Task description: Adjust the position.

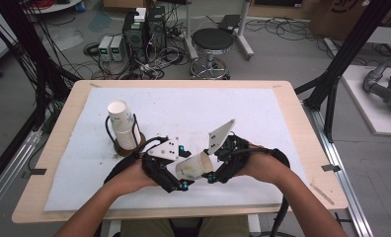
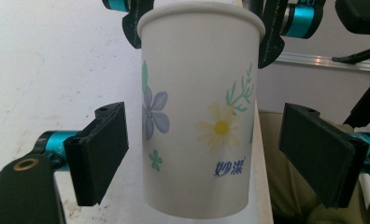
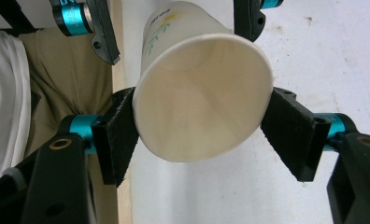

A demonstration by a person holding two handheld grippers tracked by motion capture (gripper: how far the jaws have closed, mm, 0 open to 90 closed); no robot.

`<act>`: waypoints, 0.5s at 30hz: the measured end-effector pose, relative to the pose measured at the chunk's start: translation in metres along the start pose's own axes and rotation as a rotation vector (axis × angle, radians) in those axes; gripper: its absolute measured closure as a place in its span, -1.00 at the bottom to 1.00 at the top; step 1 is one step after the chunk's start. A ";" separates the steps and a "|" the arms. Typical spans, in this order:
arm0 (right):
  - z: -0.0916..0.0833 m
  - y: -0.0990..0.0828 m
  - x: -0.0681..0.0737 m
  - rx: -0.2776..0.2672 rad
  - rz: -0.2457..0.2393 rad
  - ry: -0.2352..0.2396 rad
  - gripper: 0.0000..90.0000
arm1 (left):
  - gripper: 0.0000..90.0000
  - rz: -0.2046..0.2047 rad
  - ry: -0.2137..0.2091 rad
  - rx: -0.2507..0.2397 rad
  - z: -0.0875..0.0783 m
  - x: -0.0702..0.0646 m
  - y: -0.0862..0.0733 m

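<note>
White cloth [image 1: 262, 113] over wooden table [image 1: 302, 143]

Black jaws, teal collars, brass screws; grey three-cornered plates; khaki trousers.

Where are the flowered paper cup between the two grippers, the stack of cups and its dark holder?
flowered paper cup [image 2: 197, 126]: left gripper view, on its printed side wall.
stack of cups [image 1: 123, 123]: high view, on the top cup's side.
dark holder [image 1: 120, 148]: high view, on its round base's rim.
</note>
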State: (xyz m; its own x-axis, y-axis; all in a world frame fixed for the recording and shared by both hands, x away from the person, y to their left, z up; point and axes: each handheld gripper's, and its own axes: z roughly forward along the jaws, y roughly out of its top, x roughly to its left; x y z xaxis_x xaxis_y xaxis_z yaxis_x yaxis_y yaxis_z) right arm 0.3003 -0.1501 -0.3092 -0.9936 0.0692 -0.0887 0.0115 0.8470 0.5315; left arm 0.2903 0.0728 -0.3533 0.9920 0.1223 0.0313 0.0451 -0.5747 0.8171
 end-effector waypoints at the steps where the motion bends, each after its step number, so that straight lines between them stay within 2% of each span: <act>1: 0.000 0.001 0.000 0.007 -0.003 -0.001 -0.34 | -0.64 0.001 -0.002 0.003 0.001 0.000 0.001; 5: 0.000 0.006 0.001 0.051 0.002 0.000 -0.34 | -0.64 0.000 -0.005 0.015 0.004 0.000 0.002; 13: 0.001 0.014 0.001 0.097 -0.011 0.005 -0.34 | -0.60 -0.008 -0.013 0.034 0.009 0.001 0.001; 15: 0.001 0.015 0.001 0.108 -0.012 0.006 -0.34 | -0.57 0.000 -0.012 0.040 0.009 0.002 0.001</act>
State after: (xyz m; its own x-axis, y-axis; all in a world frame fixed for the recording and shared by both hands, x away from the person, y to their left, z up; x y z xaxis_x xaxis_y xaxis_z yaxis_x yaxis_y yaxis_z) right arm 0.2999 -0.1363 -0.3024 -0.9944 0.0560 -0.0893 0.0115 0.8997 0.4363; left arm 0.2937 0.0647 -0.3577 0.9934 0.1124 0.0241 0.0494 -0.6070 0.7932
